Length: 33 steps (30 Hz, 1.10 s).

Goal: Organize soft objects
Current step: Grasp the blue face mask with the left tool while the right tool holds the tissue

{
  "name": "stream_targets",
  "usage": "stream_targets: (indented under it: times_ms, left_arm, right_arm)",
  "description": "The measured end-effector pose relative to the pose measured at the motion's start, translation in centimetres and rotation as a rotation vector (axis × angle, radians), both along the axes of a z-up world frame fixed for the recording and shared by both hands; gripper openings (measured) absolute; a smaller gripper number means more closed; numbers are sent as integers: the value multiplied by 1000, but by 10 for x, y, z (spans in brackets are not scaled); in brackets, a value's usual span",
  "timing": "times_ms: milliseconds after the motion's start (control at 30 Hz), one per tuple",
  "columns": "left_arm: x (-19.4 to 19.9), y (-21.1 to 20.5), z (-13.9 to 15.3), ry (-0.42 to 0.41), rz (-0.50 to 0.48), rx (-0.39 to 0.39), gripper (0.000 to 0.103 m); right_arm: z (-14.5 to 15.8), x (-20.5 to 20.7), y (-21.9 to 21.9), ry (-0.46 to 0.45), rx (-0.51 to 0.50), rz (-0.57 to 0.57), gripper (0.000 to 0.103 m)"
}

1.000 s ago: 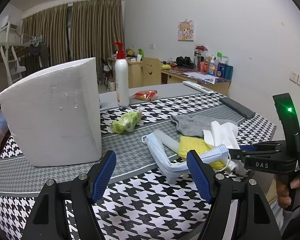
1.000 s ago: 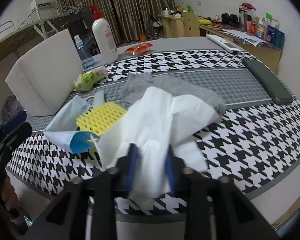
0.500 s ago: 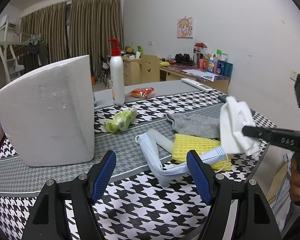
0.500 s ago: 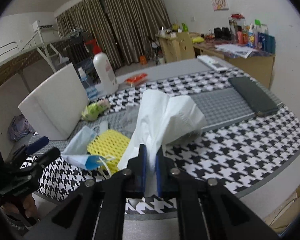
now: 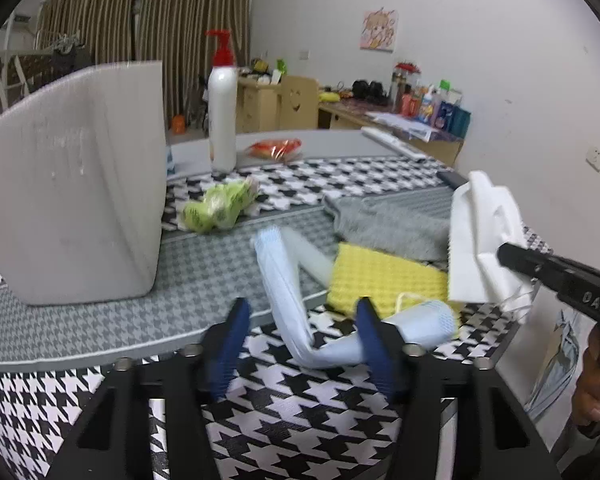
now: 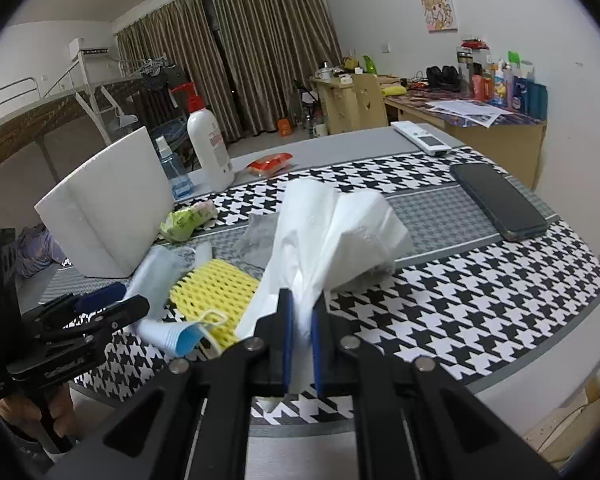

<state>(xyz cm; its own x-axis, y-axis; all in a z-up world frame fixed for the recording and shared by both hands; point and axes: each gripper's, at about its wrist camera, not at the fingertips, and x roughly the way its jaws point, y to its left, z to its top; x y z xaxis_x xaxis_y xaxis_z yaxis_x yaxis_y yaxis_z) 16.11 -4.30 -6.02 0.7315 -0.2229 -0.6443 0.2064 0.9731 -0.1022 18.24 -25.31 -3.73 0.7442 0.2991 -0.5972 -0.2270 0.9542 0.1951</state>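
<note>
Tall white foam block (image 5: 72, 184) walls off the left of the houndstooth-covered counter (image 6: 480, 292). Centre is crowded: light blue face mask (image 5: 288, 280), yellow foam net pad (image 5: 384, 280) and grey cloth (image 5: 388, 224) touch or overlap, green crinkled wrapper (image 5: 220, 208) near the block. Open counter right of the pile up to the black phone (image 6: 500, 200); front edge looks clear, though blurred.

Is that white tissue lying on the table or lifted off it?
Lifted: the right gripper is shut on the white tissue, which hangs above the table.

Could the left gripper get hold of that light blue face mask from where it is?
Probably yes: the face mask already lies between the left gripper's fingers, which have just been closing, with nothing covering that part.
</note>
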Motion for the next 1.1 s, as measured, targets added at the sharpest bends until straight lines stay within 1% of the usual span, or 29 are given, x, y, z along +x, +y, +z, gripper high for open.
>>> stream_targets:
  times_ms: [33,67,133,233,267,300,333,367,433,600,800,933,1100]
  left_arm:
    - [1,1,-2,13,6,5,39]
    - [2,1,-6,35,10,6,37]
    - [2,2,-10,65,7,0,34]
    - [0,1,-15,89,-2,-8,32]
    - [-1,1,-16,93,-4,-10,30]
    - [-2,0,-17,97,-8,-7,18]
    - [-4,0,-19,100,-11,-4,11]
    - [-5,1,-20,100,-10,-3,10]
    - [-7,2,-20,96,-9,-6,7]
    - [-18,6,-8,43,-14,-19,6]
    - [-31,18,15,-33,13,-16,6]
    - [-40,25,31,-86,45,2,6]
    - [-48,34,46,-122,69,15,6]
  right_arm:
    - [0,0,0,-1,-1,1,11]
    - [0,0,0,-2,-1,3,11]
    - [-1,-1,0,-4,-1,5,11]
    - [-1,-2,2,-5,1,10,11]
    - [-1,-2,2,-6,1,11,11]
    - [-1,-2,3,-8,1,12,11]
    - [-1,-3,4,-10,2,14,11]
    - [-1,-3,4,-11,2,15,11]
    - [0,-4,5,-19,-1,17,11]
    - [3,-6,10,-29,1,31,11]
    - [13,-11,21,-62,8,64,11]
    - [22,-15,28,-87,11,88,11]
    - [32,-18,39,-111,13,121,11]
